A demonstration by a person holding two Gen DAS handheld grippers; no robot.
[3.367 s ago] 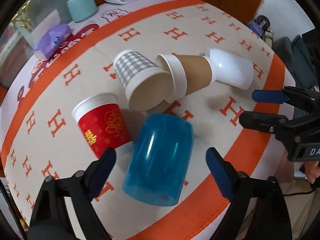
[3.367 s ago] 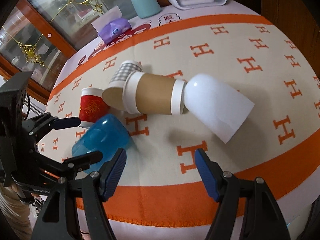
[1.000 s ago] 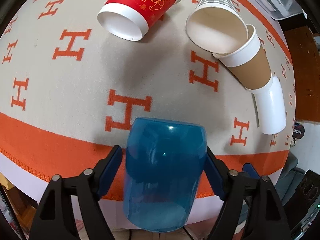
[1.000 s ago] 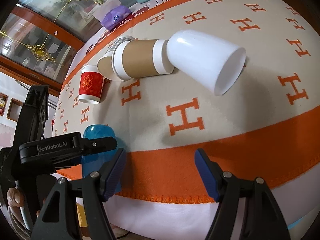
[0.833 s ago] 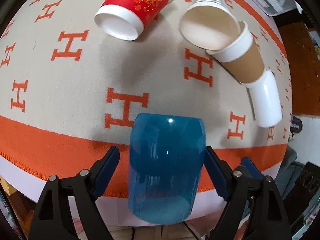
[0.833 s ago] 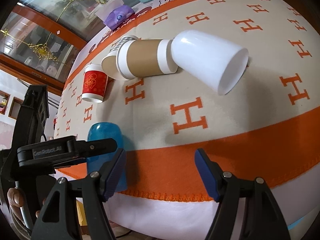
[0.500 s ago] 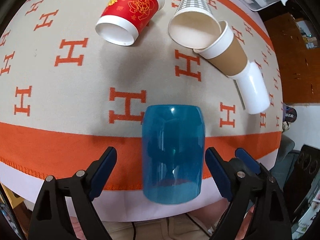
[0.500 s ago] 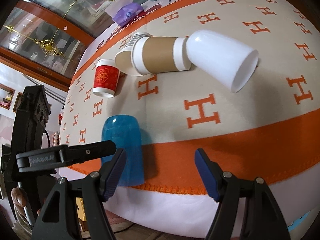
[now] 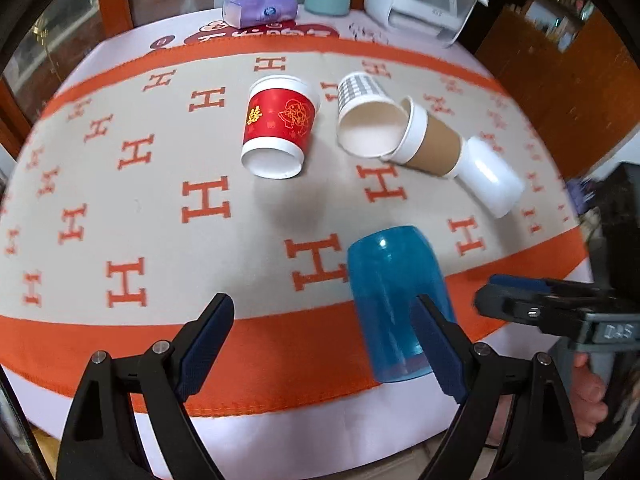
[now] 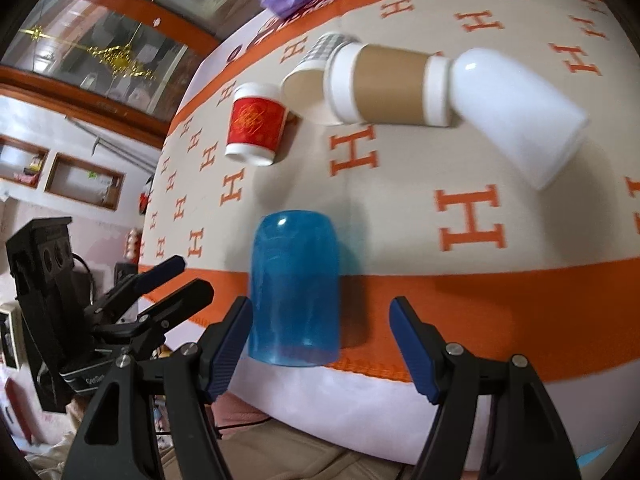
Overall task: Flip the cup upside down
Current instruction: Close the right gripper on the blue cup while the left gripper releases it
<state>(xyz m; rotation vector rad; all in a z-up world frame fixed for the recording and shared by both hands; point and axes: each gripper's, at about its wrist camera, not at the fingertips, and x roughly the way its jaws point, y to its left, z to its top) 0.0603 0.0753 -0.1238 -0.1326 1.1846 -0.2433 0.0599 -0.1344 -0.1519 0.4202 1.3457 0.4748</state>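
Even, bright daylight; soft shadows beside the blue cup; small glare spot on its top; motion blur throughout; strong fisheye bending, dark corners.

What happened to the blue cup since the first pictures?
The blue cup was lying on its side; the left gripper picked it up, stood it mouth down near the table edge, let go and moved aside, jaws open. The red cup and the three tipped cups stayed put.

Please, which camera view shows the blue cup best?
The right wrist view: the blue cup stands there whole and unobstructed, closed end up, near the blanket's orange border. In the left wrist view, a finger of the open left gripper covers part of its lower side.
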